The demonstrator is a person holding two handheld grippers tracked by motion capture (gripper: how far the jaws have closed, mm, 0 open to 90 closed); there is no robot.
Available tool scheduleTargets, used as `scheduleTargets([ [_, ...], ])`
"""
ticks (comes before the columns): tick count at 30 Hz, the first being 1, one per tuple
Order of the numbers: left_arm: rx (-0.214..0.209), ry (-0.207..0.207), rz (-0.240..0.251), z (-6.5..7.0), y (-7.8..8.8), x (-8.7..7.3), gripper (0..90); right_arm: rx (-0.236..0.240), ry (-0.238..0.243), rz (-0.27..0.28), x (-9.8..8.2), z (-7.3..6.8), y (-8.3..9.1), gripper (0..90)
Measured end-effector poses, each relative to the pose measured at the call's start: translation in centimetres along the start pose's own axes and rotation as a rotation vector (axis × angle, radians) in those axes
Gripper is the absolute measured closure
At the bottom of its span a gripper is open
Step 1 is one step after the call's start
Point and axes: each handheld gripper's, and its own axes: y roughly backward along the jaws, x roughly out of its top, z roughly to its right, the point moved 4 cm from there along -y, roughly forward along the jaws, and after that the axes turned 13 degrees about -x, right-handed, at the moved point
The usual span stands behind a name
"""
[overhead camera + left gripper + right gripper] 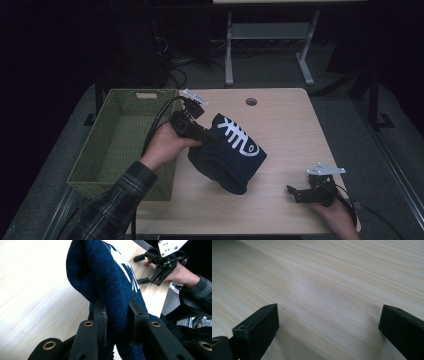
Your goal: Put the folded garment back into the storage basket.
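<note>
High view puts the wooden table point(280, 125) at the centre of a dark room, with the legs of another desk point(267, 45) standing on the grey floor behind it. Against the table's left edge sits a green woven basket point(120, 142). Next in size is the navy knit hat point(227, 152), lifted off the tabletop just right of the basket; it is a thick ribbed knit with a white fish-skeleton design on its upper face, and its opening hangs toward the table. Left gripper point(206, 136) has a fold of the hat pinched between its pads, as the left gripper view shows close up. Right gripper point(296, 192) rests near the table's front right corner, well apart from the hat, jaws spread wide over bare wood.
</note>
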Motion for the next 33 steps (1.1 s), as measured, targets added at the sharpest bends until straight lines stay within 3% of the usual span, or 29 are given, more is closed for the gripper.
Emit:
scheduleTargets([
  [19,0.080,0.018,0.066,0.6,7.5,-0.2,72.3,0.000,0.000,0.000,0.0,0.0,0.0,2.5],
  [33,0.140,0.064,0.138,0.2,12.2,-1.8,72.4,0.000,0.000,0.000,0.0,0.0,0.0,2.6],
])
